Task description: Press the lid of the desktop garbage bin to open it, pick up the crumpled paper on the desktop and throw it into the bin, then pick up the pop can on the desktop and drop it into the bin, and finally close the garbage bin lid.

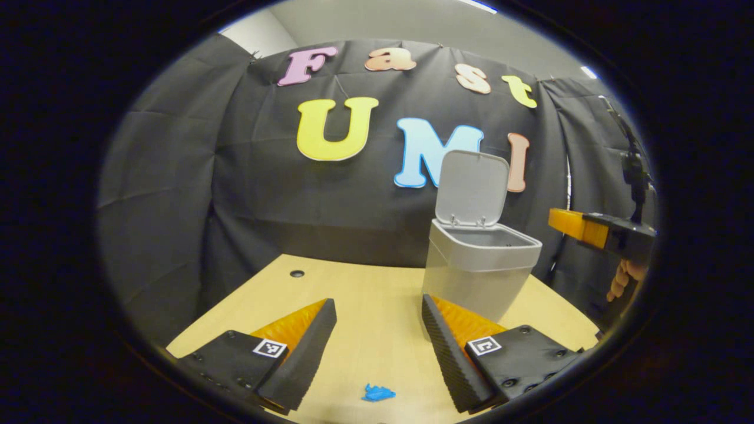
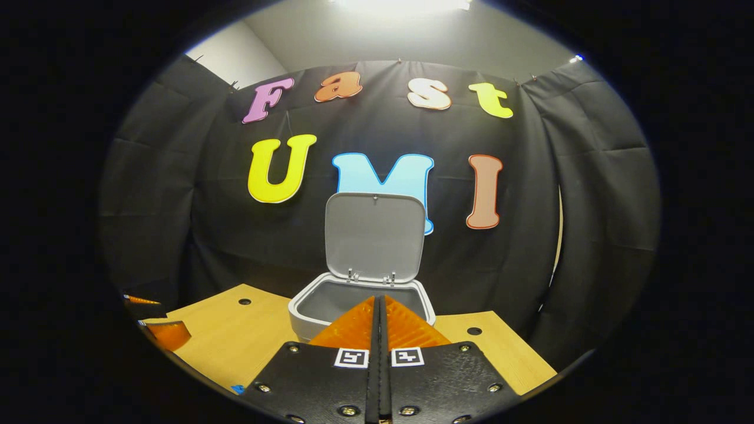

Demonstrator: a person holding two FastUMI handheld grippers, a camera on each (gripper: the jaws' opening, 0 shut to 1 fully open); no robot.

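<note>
Right gripper [image 2: 380,318]: fingers pressed together with nothing between them, tips poised just over the near rim of the bin [image 2: 359,297]; in the left gripper view it [image 1: 565,222] hangs level beside the bin's mouth, held from below by a hand [image 1: 625,278].
Left gripper [image 1: 377,318]: fingers spread wide, holding nothing, low over the table [image 1: 365,288].
Bin: grey, upright on the table, lid [image 2: 374,235] tipped up and back on its hinges; what I can see of the inside is bare grey wall, the bottom out of sight.
Paper and can: cannot tell where they are.
Table: wooden, open surface left of the bin, a small blue scrap [image 1: 377,393] near the front edge.
</note>
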